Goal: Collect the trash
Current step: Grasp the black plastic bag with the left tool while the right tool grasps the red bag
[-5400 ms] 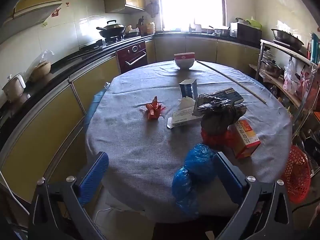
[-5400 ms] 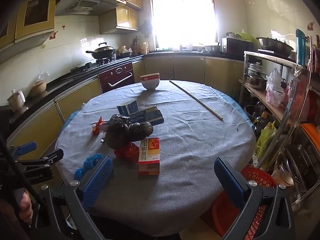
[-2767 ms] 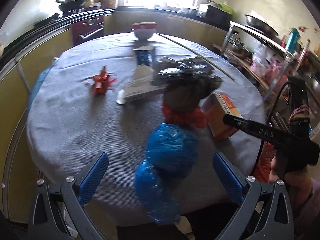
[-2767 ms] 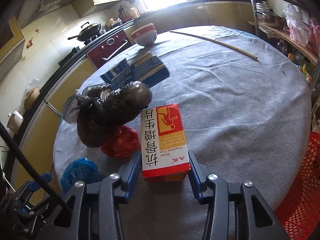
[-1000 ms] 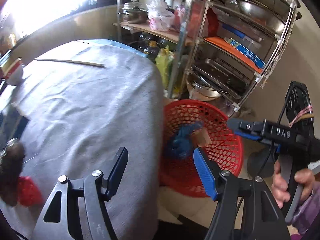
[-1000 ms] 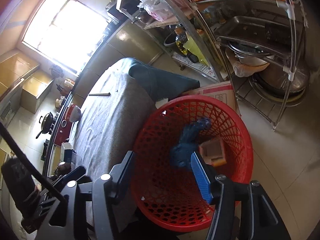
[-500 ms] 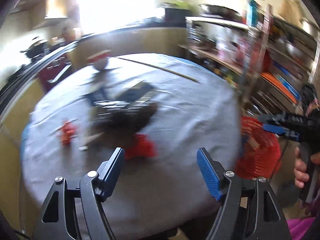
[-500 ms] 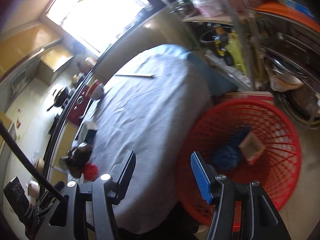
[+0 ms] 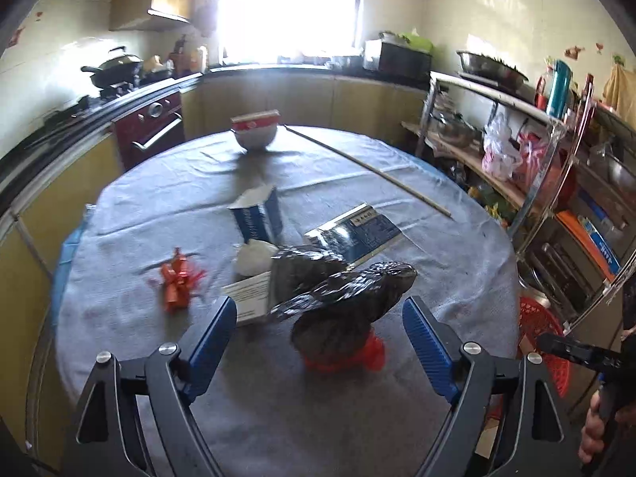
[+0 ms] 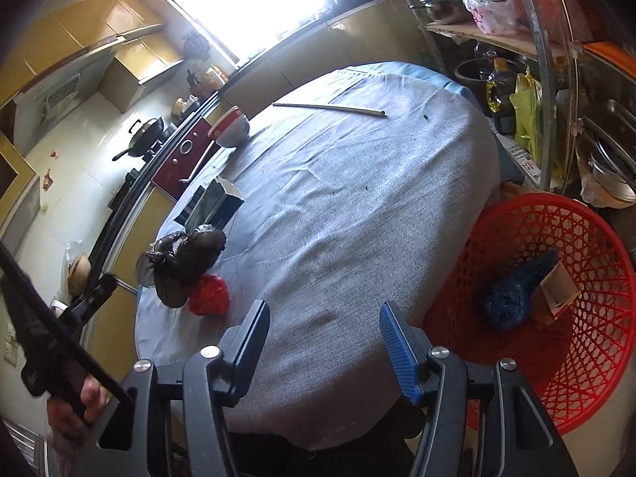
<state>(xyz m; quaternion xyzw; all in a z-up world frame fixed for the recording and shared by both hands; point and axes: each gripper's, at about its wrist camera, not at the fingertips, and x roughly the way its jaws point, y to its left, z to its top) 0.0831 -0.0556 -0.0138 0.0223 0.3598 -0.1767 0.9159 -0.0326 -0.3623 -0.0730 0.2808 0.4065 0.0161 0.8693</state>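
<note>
My left gripper (image 9: 318, 342) is open and empty above the near table edge, facing a black plastic bag (image 9: 346, 306) that lies over a red bag (image 9: 357, 355). A red bow (image 9: 177, 280), a white wad (image 9: 254, 256), a flat paper box (image 9: 250, 300), a blue carton (image 9: 258, 216) and a dark blue packet (image 9: 355, 232) lie further back. My right gripper (image 10: 324, 342) is open and empty over the table's right edge. The red basket (image 10: 588, 377) on the floor holds a blue bag (image 10: 512, 294) and a cardboard box (image 10: 556, 288). The black bag (image 10: 187, 258) and red bag (image 10: 208, 296) lie to its left.
A grey cloth covers the round table (image 9: 278, 417). A red-and-white bowl (image 9: 254, 133) and a long thin stick (image 9: 369, 171) lie at the far side. A metal shelf rack (image 9: 556, 206) with pots stands right of the table. Kitchen counters run along the left and back.
My left gripper swung from the basket back to the table and faces the black bag. My right gripper rose from the basket toward the table. The blue bag and box stayed in the basket.
</note>
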